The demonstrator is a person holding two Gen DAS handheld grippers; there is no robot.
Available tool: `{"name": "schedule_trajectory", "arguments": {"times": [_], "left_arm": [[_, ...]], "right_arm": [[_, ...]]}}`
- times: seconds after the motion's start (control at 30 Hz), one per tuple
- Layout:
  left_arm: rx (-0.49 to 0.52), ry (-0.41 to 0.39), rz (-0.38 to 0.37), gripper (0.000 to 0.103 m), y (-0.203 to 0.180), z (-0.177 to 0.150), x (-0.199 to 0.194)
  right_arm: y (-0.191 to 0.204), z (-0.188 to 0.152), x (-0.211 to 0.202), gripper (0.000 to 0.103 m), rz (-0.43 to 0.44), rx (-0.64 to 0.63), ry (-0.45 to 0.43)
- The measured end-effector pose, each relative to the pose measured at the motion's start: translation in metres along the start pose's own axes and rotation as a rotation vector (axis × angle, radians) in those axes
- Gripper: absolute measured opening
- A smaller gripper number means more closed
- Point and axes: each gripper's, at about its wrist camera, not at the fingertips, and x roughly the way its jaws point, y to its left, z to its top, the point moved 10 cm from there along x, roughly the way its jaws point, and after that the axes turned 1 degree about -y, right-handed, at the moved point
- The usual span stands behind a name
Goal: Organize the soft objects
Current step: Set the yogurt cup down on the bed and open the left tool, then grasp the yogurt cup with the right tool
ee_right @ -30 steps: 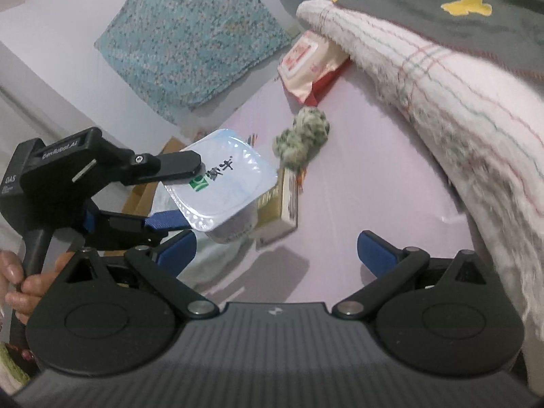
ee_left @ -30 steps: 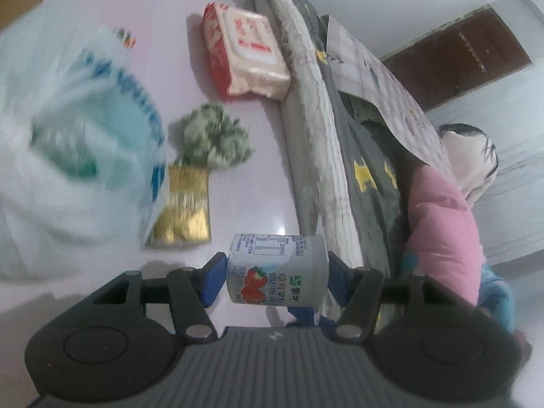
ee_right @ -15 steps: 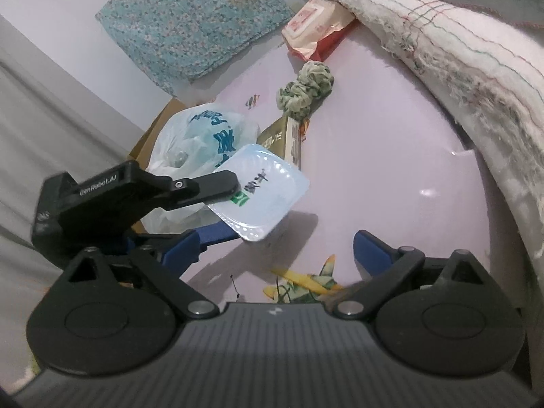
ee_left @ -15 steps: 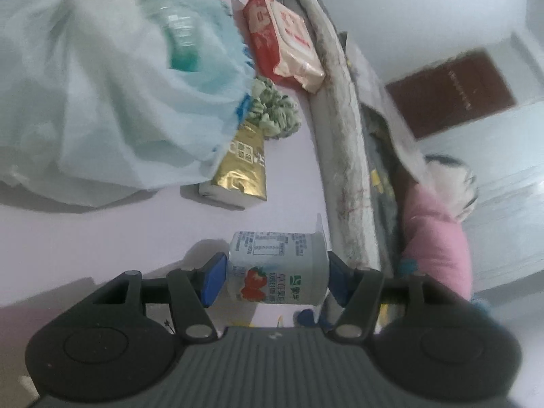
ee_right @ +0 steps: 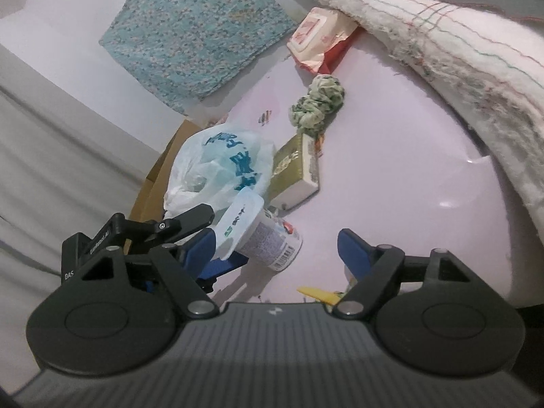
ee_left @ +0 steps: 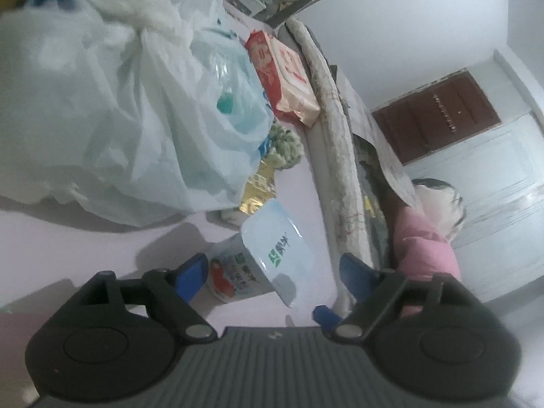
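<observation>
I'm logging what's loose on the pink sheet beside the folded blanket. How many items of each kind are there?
Yogurt cup: 1
Plastic bag: 1
Gold box: 1
Green scrunchie: 1
Wet-wipes pack: 1
Total: 5

I am seeing a brown panelled door [ee_left: 437,114] showing in the far wall, shut. A blue patterned cloth [ee_right: 200,30] is hanging flat against the white wall. A cardboard box [ee_right: 159,183] is sitting behind the pink surface [ee_right: 401,183], and grey drapery [ee_right: 51,156] is hanging beside it.
</observation>
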Motion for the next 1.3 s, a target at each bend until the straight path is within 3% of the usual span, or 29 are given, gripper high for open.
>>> {"name": "schedule_trajectory", "arguments": {"times": [0.1, 0.17, 0.33, 0.43, 0.53, 0.6, 0.73, 0.93, 1.03, 1.2, 1.3], "left_arm": [[0.068, -0.016, 0.062, 0.086, -0.006, 0.002, -0.005], [0.166, -0.045, 0.121, 0.087, -0.016, 0.005, -0.012], [0.618, -0.182, 0.425, 0.093, -0.048, 0.013, -0.025], [0.817, -0.239, 0.506, 0.093, -0.063, 0.010, -0.026], [0.925, -0.307, 0.564, 0.093, -0.070, 0.010, -0.025], [0.913, -0.323, 0.587, 0.093, -0.063, 0.010, -0.030], [0.770, -0.302, 0.513, 0.093, -0.045, 0.004, -0.047], [0.719, -0.281, 0.415, 0.091, -0.036, -0.017, -0.058], [0.768, -0.226, 0.358, 0.091, -0.040, -0.032, -0.046], [0.839, -0.131, 0.326, 0.090, -0.038, -0.049, -0.017], [0.841, -0.105, 0.328, 0.083, -0.034, -0.048, -0.001]], "right_arm": [[0.006, 0.001, 0.001, 0.079, 0.005, -0.010, 0.000], [0.011, 0.002, -0.002, 0.080, 0.006, -0.024, -0.006], [0.019, 0.005, -0.008, 0.080, 0.004, -0.051, -0.019], [0.023, 0.002, -0.011, 0.080, 0.007, -0.057, -0.019], [0.027, 0.000, -0.015, 0.080, 0.012, -0.067, -0.022], [0.029, 0.001, -0.019, 0.080, 0.012, -0.070, -0.033], [0.029, 0.005, -0.031, 0.080, 0.000, -0.076, -0.063], [0.028, 0.009, -0.030, 0.080, 0.006, -0.059, -0.084], [0.025, 0.009, -0.017, 0.078, 0.021, -0.023, -0.070], [0.024, 0.011, 0.010, 0.067, 0.017, -0.010, -0.025], [0.024, 0.019, 0.028, 0.056, 0.010, -0.020, 0.001]]}}
